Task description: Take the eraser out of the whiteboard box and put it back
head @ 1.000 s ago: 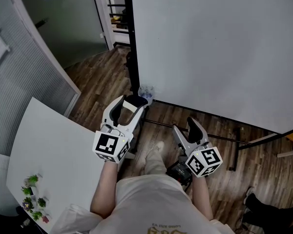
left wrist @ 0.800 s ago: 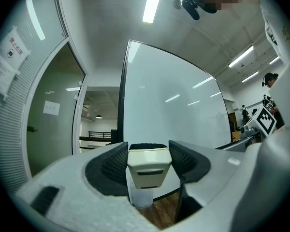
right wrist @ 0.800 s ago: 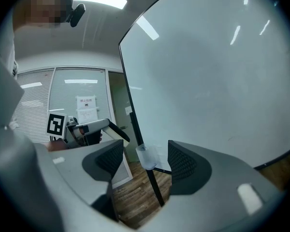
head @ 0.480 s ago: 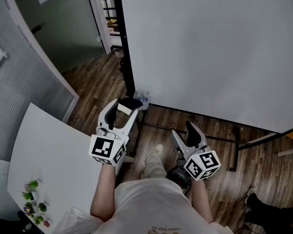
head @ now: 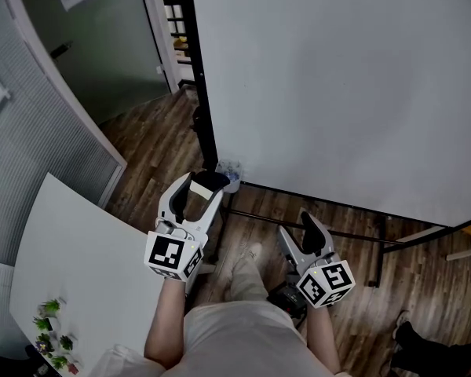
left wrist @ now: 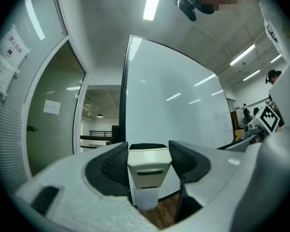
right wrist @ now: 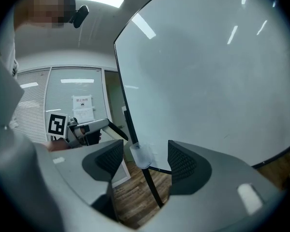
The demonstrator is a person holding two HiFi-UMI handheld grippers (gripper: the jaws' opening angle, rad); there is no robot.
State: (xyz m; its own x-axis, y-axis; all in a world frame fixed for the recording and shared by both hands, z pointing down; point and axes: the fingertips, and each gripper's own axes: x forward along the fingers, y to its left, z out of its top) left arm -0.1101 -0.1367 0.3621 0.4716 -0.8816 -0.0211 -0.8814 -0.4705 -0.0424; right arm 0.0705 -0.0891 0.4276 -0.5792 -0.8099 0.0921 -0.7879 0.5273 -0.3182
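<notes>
A cream eraser [head: 200,188] with a dark felt face sits between the jaws of my left gripper [head: 198,188], which is shut on it and held level. In the left gripper view the eraser [left wrist: 148,170] fills the gap between the black pads [left wrist: 113,164]. A small translucent whiteboard box [head: 232,170] hangs on the black stand just beyond the left gripper's tips. In the right gripper view this box [right wrist: 142,154] shows through the gap of my right gripper [right wrist: 145,161]. In the head view the right gripper [head: 298,230] stands open and empty, lower and to the right.
A large whiteboard [head: 337,85] on a black stand [head: 204,93] fills the upper right. A white table [head: 78,242] with small plants [head: 51,344] lies at the left. Dark wood floor [head: 157,132] and a glass partition [head: 31,132] lie beyond.
Both grippers keep their places, and the left one still grips the eraser. Only the head view has shifted a little.
</notes>
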